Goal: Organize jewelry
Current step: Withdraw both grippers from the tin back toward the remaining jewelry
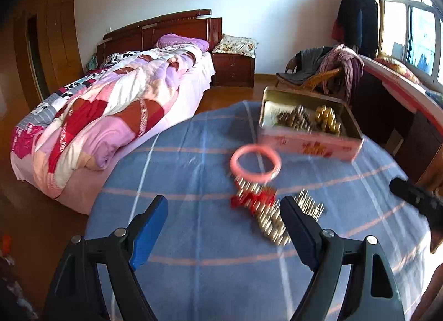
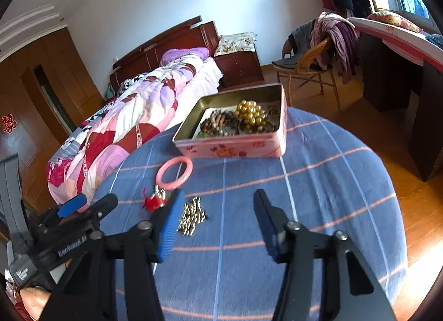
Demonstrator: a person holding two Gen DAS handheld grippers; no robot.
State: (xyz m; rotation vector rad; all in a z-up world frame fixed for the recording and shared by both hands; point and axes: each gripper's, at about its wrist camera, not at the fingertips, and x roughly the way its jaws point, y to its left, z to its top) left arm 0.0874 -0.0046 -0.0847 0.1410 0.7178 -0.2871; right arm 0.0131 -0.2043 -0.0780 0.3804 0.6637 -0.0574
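Bench: round top under a blue cloth (image 2: 318, 182) with pale pink and white stripes; all the jewelry lies on it.
Tin: a pink rectangular tin (image 2: 235, 149) (image 1: 310, 146) with no lid on, standing toward the far edge of the bench; it holds gold beads (image 2: 250, 112) (image 1: 328, 119), brown bead strands (image 2: 218, 124) and darker pieces.
Bangle: pink bangle (image 2: 174, 173) (image 1: 255, 167) flat on the cloth, just in front of the tin's left corner, apart from it.
Red-tasselled piece: a metal-bead piece with a red tassel (image 2: 152, 202) (image 1: 253, 199), touching the near rim of the bangle.
Loose metal beads: a small silver-gold heap (image 2: 191, 217) (image 1: 310, 204), just right of the tasselled piece, around the middle of the bench.
Left gripper (image 1: 224, 213) (image 2: 80, 206): jaws spread wide, nothing between them; it hangs over the cloth near the bench's left edge, its right finger (image 1: 297, 227) overlapping the bead strand in the left wrist view.
Right gripper (image 2: 218, 210): jaws spread wide and empty; its left finger (image 2: 170, 224) sits just beside the bead heap in the right wrist view, though whether it touches them cannot be told.
Sharpness: the left wrist view is smeared, so bead detail there is unclear.
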